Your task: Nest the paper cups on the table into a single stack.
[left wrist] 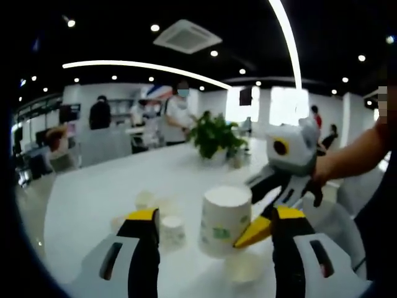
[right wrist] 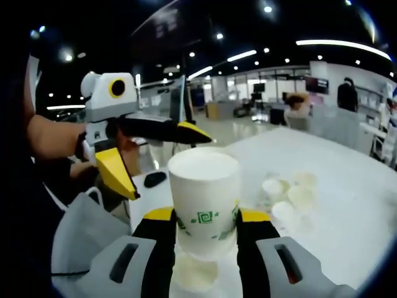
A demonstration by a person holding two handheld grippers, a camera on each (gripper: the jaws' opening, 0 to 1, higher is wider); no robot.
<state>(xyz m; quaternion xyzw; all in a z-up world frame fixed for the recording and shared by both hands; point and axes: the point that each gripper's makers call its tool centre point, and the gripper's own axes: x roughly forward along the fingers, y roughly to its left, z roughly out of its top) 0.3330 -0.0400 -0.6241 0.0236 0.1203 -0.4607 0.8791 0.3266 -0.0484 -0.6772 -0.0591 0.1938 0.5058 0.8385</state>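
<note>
Right gripper (right wrist: 205, 223) clamping an upside-down paper cup (right wrist: 204, 198) above the white table (right wrist: 347, 186), left gripper (left wrist: 214, 226) hanging spread and unloaded just beside it, loose cups (right wrist: 288, 189) lying mid-table, potted plant (left wrist: 215, 138) standing toward the far edge.

No legible text, brand name or number can be made out in either view. A green square-spiral emblem, flanked by green leaf-like marks, is printed on the side of the paper cup (right wrist: 204, 205) in the right gripper view, at about 6 o'clock of the picture. In the left gripper view, blurred green marks are seen low on that cup, but nothing can be read there.
</note>
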